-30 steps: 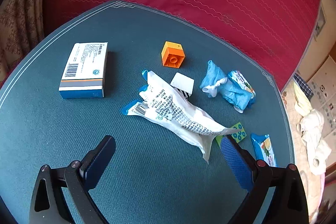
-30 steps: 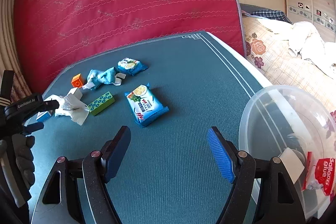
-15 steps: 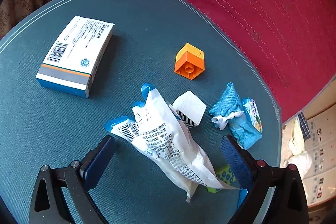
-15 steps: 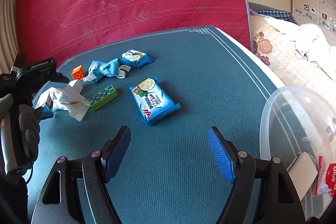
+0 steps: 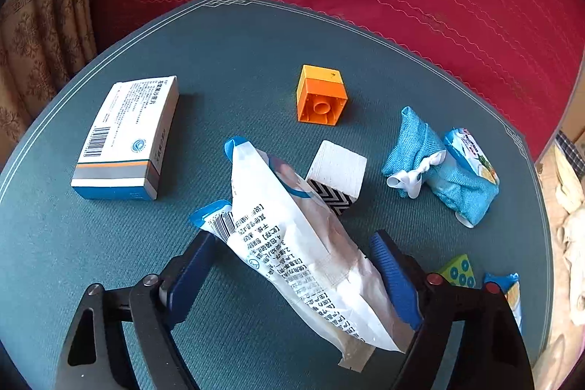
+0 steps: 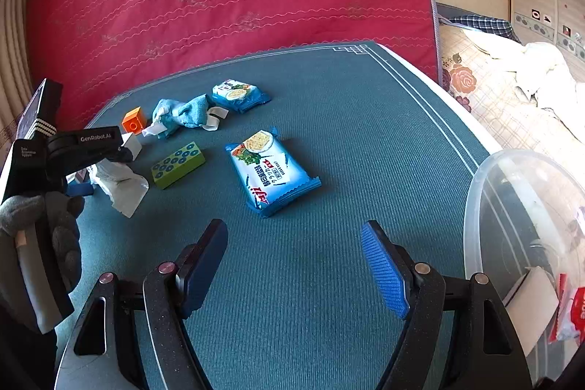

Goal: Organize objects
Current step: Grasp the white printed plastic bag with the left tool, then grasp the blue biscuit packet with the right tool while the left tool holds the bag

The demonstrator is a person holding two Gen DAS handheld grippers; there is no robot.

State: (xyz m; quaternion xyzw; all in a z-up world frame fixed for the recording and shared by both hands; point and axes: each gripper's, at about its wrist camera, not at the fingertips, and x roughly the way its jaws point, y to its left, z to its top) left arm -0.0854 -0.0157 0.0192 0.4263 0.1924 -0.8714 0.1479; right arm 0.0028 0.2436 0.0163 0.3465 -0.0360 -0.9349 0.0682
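Fingers of the left gripper [image 5: 292,265] now stand on both sides of the crumpled white packet [image 5: 303,254], which one second ago lay ahead of them; the jaws are apart, and I cannot tell if the pads touch the plastic. The packet lies on the teal mat [image 5: 237,53], with one end over the small white block with zigzag pattern [image 5: 338,176]. The medicine box [image 5: 126,137] lies to the left, the orange brick [image 5: 321,95] is behind, and the blue cloth [image 5: 435,167] is to the right, all apart from the packet. The view has moved closer to these things.

The right gripper [image 6: 292,265] stays wide apart above bare mat and holds nothing. The blue noodle packet [image 6: 272,172] lies in front of it, the green block [image 6: 178,164] to the left, and the clear bowl [image 6: 475,207] at the right edge now fills less of the view.
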